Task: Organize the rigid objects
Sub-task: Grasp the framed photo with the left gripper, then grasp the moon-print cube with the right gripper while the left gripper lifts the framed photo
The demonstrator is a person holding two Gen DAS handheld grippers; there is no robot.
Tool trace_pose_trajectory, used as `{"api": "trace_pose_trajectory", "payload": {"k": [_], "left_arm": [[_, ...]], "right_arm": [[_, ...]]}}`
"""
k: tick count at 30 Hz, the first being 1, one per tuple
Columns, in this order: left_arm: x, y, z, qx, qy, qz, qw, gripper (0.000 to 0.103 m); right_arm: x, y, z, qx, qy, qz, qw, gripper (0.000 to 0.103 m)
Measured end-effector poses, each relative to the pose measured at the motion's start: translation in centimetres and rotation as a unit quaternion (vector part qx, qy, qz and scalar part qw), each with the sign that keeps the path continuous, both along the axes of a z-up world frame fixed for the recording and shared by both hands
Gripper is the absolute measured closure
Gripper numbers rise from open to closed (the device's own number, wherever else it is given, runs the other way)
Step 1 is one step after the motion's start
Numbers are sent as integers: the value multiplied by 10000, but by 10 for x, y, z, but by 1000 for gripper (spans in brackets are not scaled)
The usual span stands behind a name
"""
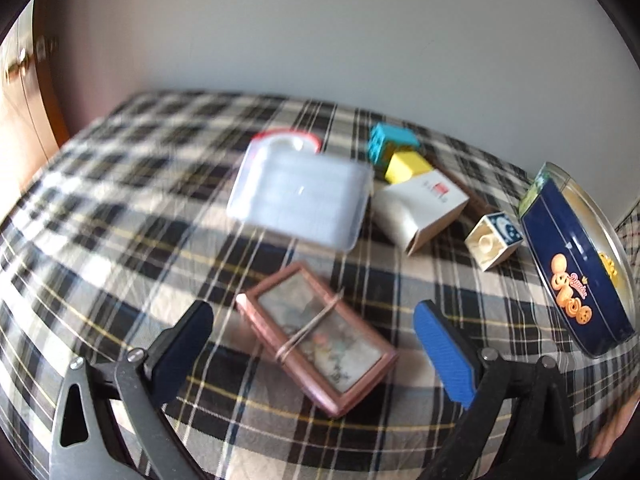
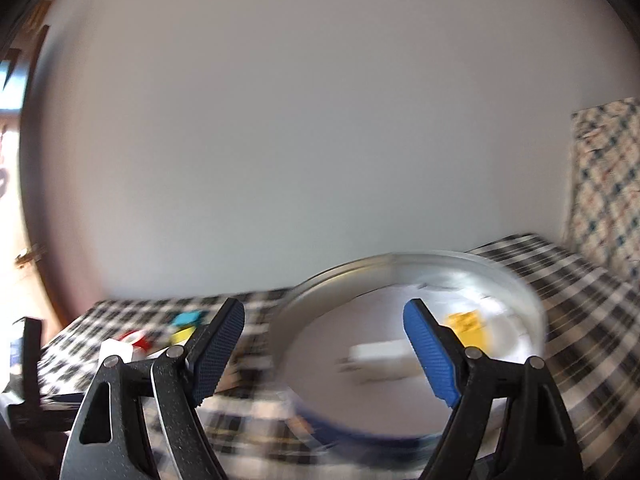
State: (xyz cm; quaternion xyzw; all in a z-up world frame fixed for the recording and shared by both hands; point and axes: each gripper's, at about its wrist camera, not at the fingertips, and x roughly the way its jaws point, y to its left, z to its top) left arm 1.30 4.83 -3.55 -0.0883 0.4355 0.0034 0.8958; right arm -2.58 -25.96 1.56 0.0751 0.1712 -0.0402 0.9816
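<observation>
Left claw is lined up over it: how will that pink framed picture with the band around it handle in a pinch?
The pink frame looks rigid and lies flat on the plaid cloth, so it probably won't roll. Its glossy front may be fragile; grip the edges. The band could snag a pad of the open left claw.

The left gripper tilts steeply downward with its blue-padded jaws spread wide and gripping nothing, fingertips of the person's hand showing just right of its right finger, while the right gripper points nearer level, jaws likewise wide apart and empty.
</observation>
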Motion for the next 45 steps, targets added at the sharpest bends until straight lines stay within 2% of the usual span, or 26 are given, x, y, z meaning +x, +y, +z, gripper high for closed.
{"api": "trace_pose_trajectory", "payload": {"k": [6, 8, 10, 13, 16, 24, 31, 40, 42, 44, 45], "left_arm": [[-5, 4, 0, -3, -33, -220, 9998, 7], [-7, 7, 3, 0, -70, -288, 9996, 15], [-7, 11, 4, -24, -112, -450, 9989, 31], [-4, 16, 4, -94, -147, -617, 9979, 46], [-2, 23, 4, -149, -171, -691, 9973, 55], [7, 30, 3, -10, -159, -802, 9967, 57], [10, 47, 3, -209, -196, -737, 9969, 59], [7, 51, 5, -227, -345, -651, 9970, 59], [7, 50, 6, -224, -380, -660, 9968, 59], [6, 50, 7, -266, -440, -667, 9965, 59], [5, 50, 8, -268, -467, -660, 9964, 59]], "right_arm": [[11, 50, -7, -65, 321, 643, 9974, 19], [15, 61, -10, -132, 444, 731, 9962, 19], [18, 71, -15, -190, 598, 872, 9942, 19], [21, 84, -20, -448, 765, 948, 9915, 19], [25, 91, -26, -621, 925, 964, 9891, 19], [46, 96, -40, -551, 1523, 1086, 9808, 20], [72, 98, -48, -602, 1802, 960, 9771, 20], [115, 117, -72, -762, 2642, 1118, 9549, 20], [116, 117, -74, -705, 2695, 1202, 9529, 28], [116, 115, -75, -657, 2740, 1236, 9515, 59], [117, 114, -78, -595, 2816, 1282, 9491, 63]]}}
